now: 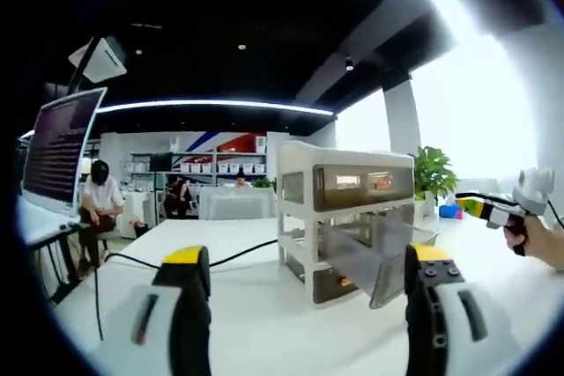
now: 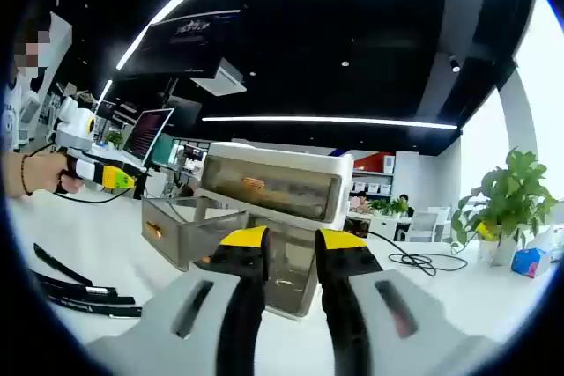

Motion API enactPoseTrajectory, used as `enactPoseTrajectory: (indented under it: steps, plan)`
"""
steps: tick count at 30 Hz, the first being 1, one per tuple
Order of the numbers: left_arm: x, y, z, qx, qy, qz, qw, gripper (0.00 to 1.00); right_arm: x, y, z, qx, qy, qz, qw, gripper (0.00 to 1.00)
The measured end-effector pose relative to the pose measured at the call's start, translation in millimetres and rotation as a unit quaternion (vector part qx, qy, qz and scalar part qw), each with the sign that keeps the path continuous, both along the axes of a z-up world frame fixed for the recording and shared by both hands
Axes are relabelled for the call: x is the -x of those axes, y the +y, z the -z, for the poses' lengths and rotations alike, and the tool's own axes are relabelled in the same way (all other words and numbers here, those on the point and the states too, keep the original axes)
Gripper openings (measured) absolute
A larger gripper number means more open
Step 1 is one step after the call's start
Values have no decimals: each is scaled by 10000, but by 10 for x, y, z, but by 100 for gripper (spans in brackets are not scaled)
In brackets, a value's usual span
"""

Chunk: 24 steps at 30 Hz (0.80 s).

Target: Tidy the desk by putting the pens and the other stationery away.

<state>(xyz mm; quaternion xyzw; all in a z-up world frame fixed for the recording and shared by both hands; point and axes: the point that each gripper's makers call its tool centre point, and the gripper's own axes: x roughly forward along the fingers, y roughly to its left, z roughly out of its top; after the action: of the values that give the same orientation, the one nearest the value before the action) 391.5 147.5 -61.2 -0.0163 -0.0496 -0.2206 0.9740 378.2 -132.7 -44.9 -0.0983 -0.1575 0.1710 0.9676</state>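
Observation:
A white drawer unit (image 1: 348, 182) with smoky clear drawers stands on the white desk (image 1: 238, 244); its middle drawer (image 1: 379, 257) is pulled out. My left gripper (image 1: 308, 301) hovers in front of it, jaws wide apart and empty. The right gripper (image 1: 493, 209) comes in from the right, held by a hand. In the right gripper view the unit (image 2: 273, 187) is close ahead, its pulled-out drawer (image 2: 189, 226) to the left. My right gripper (image 2: 291, 261) has a narrow gap, nothing in it. Black pens (image 2: 79, 295) lie on the desk at lower left. The left gripper (image 2: 97, 173) shows far left.
An open laptop (image 1: 57, 147) stands at the desk's left edge, and a black cable (image 1: 132, 261) runs across the desk. A potted plant (image 2: 507, 204), a blue box (image 2: 529, 261) and a coiled cable (image 2: 414, 260) sit to the right. People sit at far desks (image 1: 101, 200).

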Motion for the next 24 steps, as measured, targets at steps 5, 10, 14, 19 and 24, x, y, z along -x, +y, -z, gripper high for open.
enactPoseTrajectory:
  steps: [5,10,14,19,24]
  plan:
    - [153,-123,36,-209,40,289,9994,86,35,-67,-91,-363,-108,61,9993,28]
    - [394,-75,221,-183,424,369,9983,87,214,-163,-398,-459,-586,173,9971,23]
    - [666,-119,425,-322,754,598,9948,87,286,-213,-519,-600,-824,159,9947,25]
    - [1002,-287,584,-744,1038,1091,9858,85,214,-157,-429,-585,-560,24,9967,26]
    - [1264,-437,711,-884,1207,1400,9788,81,156,-241,-379,-455,-449,246,9976,32]
